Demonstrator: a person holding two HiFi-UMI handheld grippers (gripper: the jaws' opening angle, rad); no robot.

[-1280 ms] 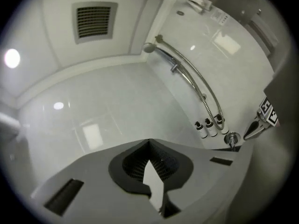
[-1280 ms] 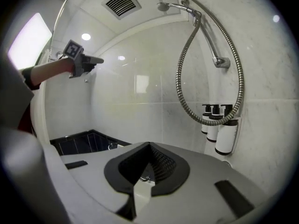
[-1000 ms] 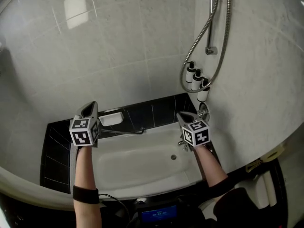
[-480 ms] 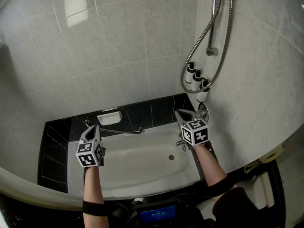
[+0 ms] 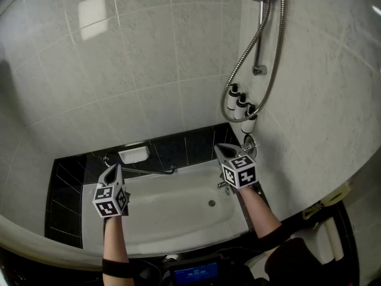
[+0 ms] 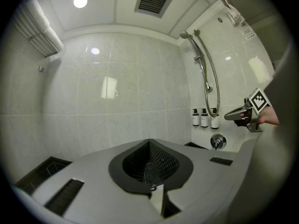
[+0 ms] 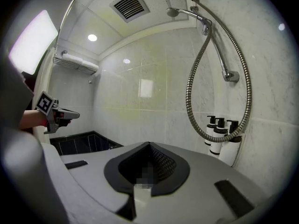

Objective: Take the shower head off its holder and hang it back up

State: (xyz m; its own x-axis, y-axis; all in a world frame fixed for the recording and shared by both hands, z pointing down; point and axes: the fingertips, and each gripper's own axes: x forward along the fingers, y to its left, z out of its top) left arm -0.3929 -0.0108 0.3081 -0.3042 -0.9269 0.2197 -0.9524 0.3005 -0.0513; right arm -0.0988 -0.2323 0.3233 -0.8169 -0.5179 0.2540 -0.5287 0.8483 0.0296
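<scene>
The chrome shower head (image 7: pixel 174 12) sits in its holder (image 7: pixel 205 28) at the top of the wall rail (image 5: pixel 257 34), high on the right wall. Its metal hose (image 5: pixel 272 70) hangs in a long loop below. The shower head (image 6: pixel 185 34) also shows far off in the left gripper view. My left gripper (image 5: pixel 112 170) is held low over the tub's left side, shut and empty. Over the tub's right end, near the wall valve, my right gripper (image 5: pixel 221 150) is likewise shut with nothing in it. Both are well below the shower head.
A white bathtub (image 5: pixel 172 216) with black tiled surround lies below. Three pump bottles (image 5: pixel 240 106) hang on the right wall under the hose loop, above the round valve (image 5: pixel 250 144). A soap dish (image 5: pixel 133 155) and grab bar (image 5: pixel 146 170) sit at the back. Towels (image 6: pixel 39 24) rest on a high rack.
My left gripper has dropped lower over the tub since a second ago and now holds still. The right gripper has stayed about where it was.
</scene>
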